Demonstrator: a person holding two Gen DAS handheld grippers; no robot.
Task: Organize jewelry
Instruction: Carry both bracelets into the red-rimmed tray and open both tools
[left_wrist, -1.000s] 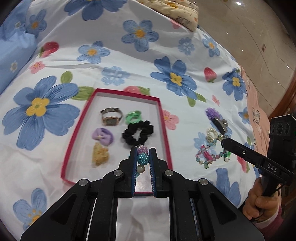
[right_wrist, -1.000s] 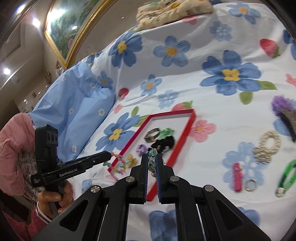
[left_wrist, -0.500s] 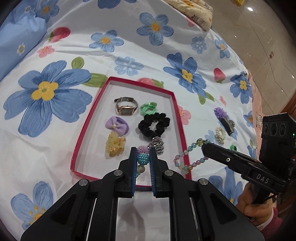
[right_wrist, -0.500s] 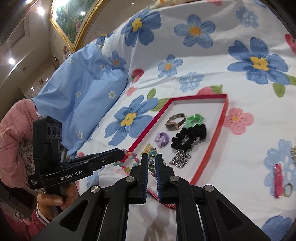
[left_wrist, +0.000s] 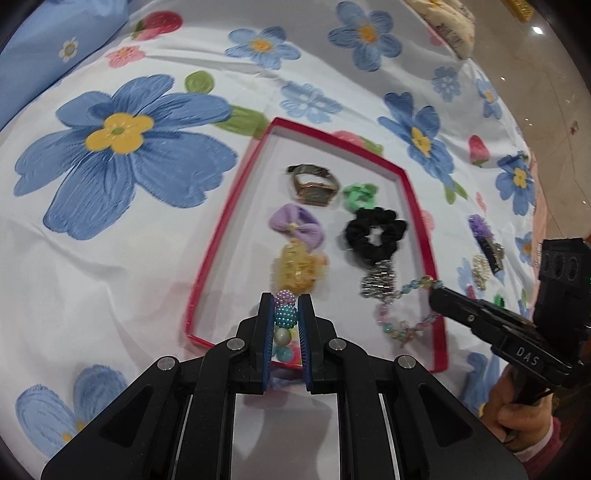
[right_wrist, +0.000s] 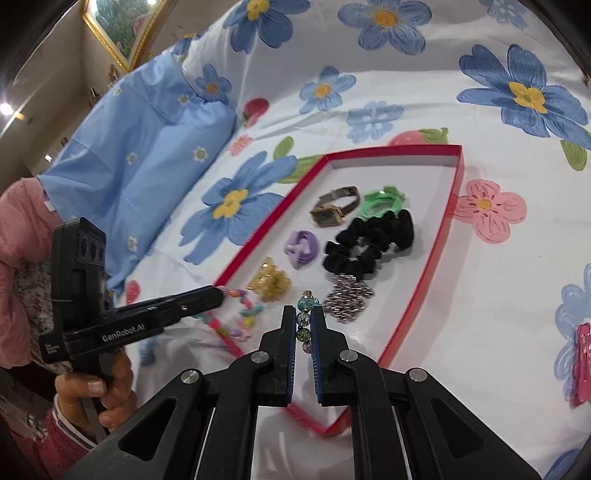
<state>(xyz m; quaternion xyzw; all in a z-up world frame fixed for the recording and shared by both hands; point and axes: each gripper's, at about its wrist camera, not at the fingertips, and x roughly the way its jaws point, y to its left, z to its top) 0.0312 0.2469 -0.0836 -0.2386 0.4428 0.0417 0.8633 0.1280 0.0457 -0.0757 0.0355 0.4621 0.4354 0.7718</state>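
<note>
A red-rimmed tray on the flowered bedspread holds a watch, a green hair tie, a black scrunchie, a purple bow, a yellow claw clip and a silver cluster. My left gripper is shut on a bracelet of bumpy purple and teal beads over the tray's near edge. My right gripper is shut on a glass-bead bracelet, whose loop droops into the tray's near right corner.
A blue pillow lies left of the tray. On the bedspread to the right lie a purple hair clip, a pearl loop and a pink clip. The bed edge and tiled floor are at far right.
Both grippers sank closer to the tray. The right one carried its glass-bead bracelet from the bedspread over the tray's right rim. A silver cluster now lies in the tray.
</note>
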